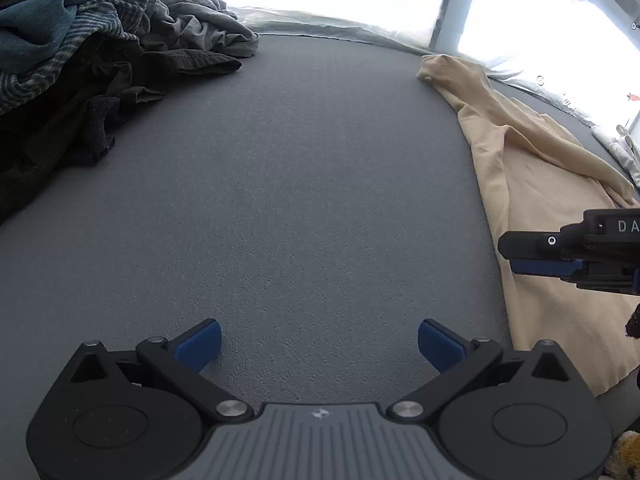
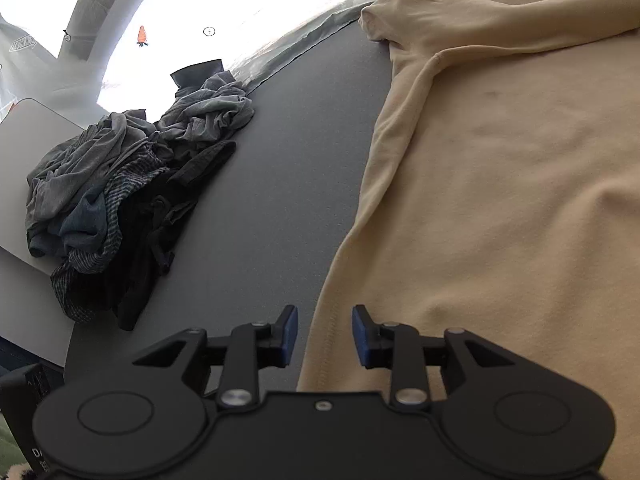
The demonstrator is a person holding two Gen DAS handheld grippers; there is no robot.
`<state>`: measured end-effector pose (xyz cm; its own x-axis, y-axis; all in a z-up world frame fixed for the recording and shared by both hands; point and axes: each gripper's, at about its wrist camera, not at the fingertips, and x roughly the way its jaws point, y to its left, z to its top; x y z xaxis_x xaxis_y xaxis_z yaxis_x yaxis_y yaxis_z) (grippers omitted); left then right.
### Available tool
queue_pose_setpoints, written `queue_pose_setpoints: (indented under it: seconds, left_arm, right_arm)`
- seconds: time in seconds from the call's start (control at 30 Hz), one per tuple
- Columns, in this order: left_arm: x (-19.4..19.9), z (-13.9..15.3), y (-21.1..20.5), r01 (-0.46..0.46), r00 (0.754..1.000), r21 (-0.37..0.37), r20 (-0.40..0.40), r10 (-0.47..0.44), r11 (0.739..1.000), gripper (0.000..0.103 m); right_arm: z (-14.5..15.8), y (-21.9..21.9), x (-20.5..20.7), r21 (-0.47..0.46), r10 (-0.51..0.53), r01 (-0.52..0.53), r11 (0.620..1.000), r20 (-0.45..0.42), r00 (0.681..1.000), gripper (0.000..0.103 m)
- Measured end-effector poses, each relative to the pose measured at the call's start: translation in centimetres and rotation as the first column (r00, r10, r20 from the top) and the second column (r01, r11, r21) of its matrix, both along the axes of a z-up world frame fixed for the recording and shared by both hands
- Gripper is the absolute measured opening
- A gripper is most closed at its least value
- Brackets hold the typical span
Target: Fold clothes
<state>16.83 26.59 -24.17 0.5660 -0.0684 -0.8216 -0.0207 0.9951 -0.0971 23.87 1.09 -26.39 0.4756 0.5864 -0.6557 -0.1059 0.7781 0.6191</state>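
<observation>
A cream shirt (image 2: 500, 184) lies spread on the grey surface (image 1: 280, 184), its far side cut off by the frame. The left gripper (image 1: 319, 344) gapes wide above bare surface; the right gripper (image 2: 325, 334) hovers parted, empty, over the shirt's hem. A tangled laundry pile (image 2: 132, 184) hides its individual garments.

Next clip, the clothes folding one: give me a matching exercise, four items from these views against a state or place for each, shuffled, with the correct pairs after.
Items:
1. cream shirt
2. pile of dark clothes
3. left gripper
4. right gripper

States or places:
A. open wide over bare grey surface
B. crumpled in a heap
C. spread out fairly flat
D. open, fingers straddling the shirt's hem edge

Pairs: 1-C, 2-B, 3-A, 4-D
</observation>
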Motion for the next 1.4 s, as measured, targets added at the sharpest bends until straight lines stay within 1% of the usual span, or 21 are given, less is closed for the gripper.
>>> queue_pose_setpoints:
  seconds: [0.13,0.23,0.27,0.3,0.37,0.53,0.7,0.87,1.03,1.17,1.3,1.4]
  left_arm:
    - [-0.1,0.0,0.5,-0.027,1.0,0.005,-0.003,0.027,1.0,0.103]
    - [0.0,0.0,0.6,-0.048,0.999,-0.002,-0.004,0.048,0.999,0.103]
    - [0.1,0.0,0.5,-0.053,0.999,0.001,-0.005,0.053,0.999,0.103]
    - [0.2,0.0,0.5,-0.058,0.998,0.004,-0.006,0.058,0.998,0.103]
    - [0.4,0.0,0.2,-0.066,0.998,0.013,-0.009,0.066,0.998,0.103]
    - [0.9,0.2,-0.5,-0.08,0.997,-0.014,-0.005,0.08,0.997,0.103]
    - [1.4,0.4,-3.8,-0.024,1.0,-0.002,0.002,0.024,1.0,0.103]
    - [1.9,0.6,-7.0,0.031,0.999,0.01,0.009,-0.031,0.999,0.103]
    - [2.1,0.8,-11.1,0.068,0.998,-0.004,0.011,-0.067,0.998,0.103]
    - [1.9,0.7,-14.6,0.104,0.995,0.012,0.012,-0.104,0.995,0.103]
    - [1.7,0.4,-16.9,0.118,0.993,0.021,0.004,-0.119,0.993,0.103]
    - [1.7,0.0,-18.0,0.118,0.993,0.039,-0.014,-0.117,0.992,0.103]
  right_arm:
    - [0.1,1.3,0.6,-0.058,0.04,-0.04,0.998,0.013,0.999,0.03]
    - [0.0,1.3,0.7,-0.088,0.053,-0.051,0.995,0.02,0.998,0.019]
    - [-0.1,1.2,0.7,-0.092,0.054,-0.052,0.994,0.02,0.998,0.011]
    - [-0.3,0.9,0.7,-0.089,0.053,-0.051,0.995,0.02,0.998,0.008]
    - [-0.4,0.3,0.6,-0.069,0.047,-0.045,0.997,0.026,0.999,0.005]
    - [-0.1,-1.3,0.5,-0.013,0.036,-0.035,0.999,0.047,0.998,0.004]
    - [0.0,-4.4,0.0,0.047,-0.016,0.014,0.999,0.046,0.999,0.004]
    - [0.3,-8.0,-0.5,0.073,-0.059,0.055,0.996,0.05,0.997,0.004]
    - [0.5,-11.3,-1.0,0.067,-0.063,0.06,0.996,0.041,0.997,0.004]
    - [0.4,-14.0,-0.9,0.049,-0.071,0.069,0.996,0.03,0.997,0.004]
    - [0.0,-15.2,-0.4,0.026,-0.042,0.042,0.999,0.016,0.999,0.001]
    - [-0.4,-15.2,0.0,-0.022,0.011,-0.011,1.0,0.01,1.0,0.001]
